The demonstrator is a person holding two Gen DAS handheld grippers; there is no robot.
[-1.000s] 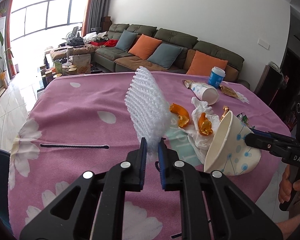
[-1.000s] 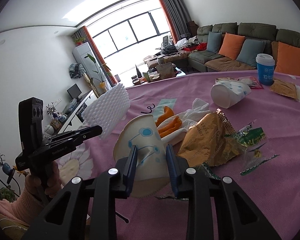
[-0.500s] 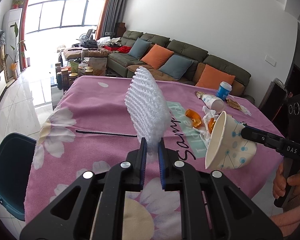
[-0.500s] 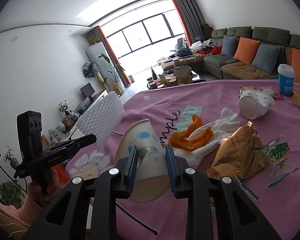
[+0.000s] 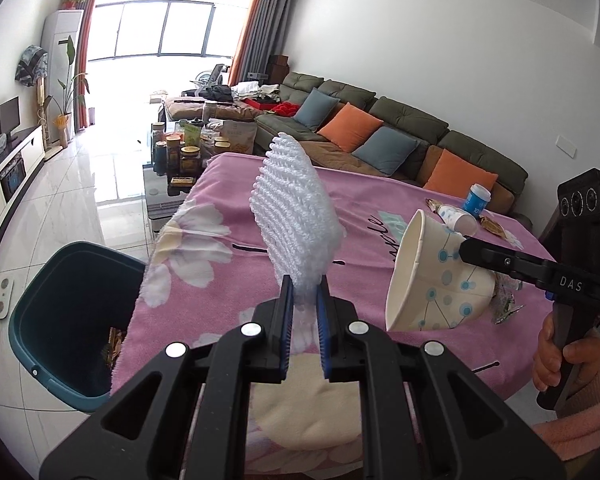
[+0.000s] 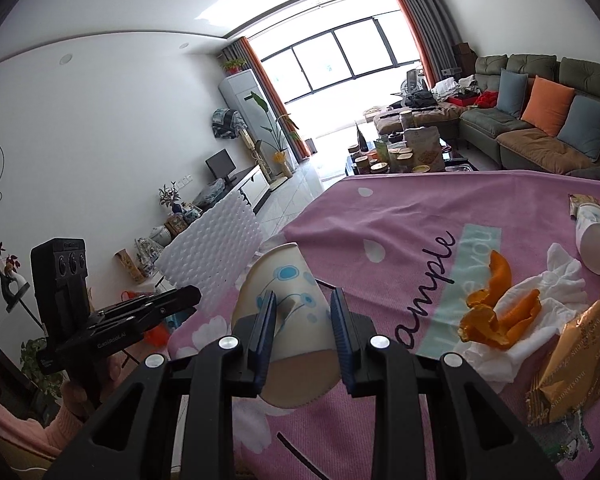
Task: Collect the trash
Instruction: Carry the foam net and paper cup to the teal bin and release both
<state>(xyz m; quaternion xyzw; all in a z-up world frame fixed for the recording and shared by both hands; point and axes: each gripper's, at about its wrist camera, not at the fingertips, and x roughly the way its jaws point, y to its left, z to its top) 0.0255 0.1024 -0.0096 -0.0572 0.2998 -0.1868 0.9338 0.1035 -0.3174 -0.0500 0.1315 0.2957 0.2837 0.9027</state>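
My left gripper [image 5: 303,300] is shut on a white foam net sleeve [image 5: 296,220], held upright above the table's left end; the sleeve also shows in the right wrist view [image 6: 212,248]. My right gripper [image 6: 303,312] is shut on a squashed paper cup with blue dots [image 6: 288,304], also seen in the left wrist view [image 5: 436,280]. A dark teal bin [image 5: 60,312] stands on the floor by the table's left edge. Orange peel [image 6: 496,312], white tissue [image 6: 540,312], a gold snack bag [image 6: 572,364] and a tipped paper cup [image 6: 596,236] lie on the pink tablecloth [image 6: 380,216].
A blue-and-white cup [image 5: 478,200] and wrappers [image 5: 492,224] stand at the table's far end. A sofa [image 5: 380,136] runs along the back wall. A low table with jars [image 5: 188,152] stands beyond the table. White tiled floor [image 5: 60,208] lies to the left.
Both grippers have pulled back and left toward the table's end with their loads. The bin has come further into the left wrist view.
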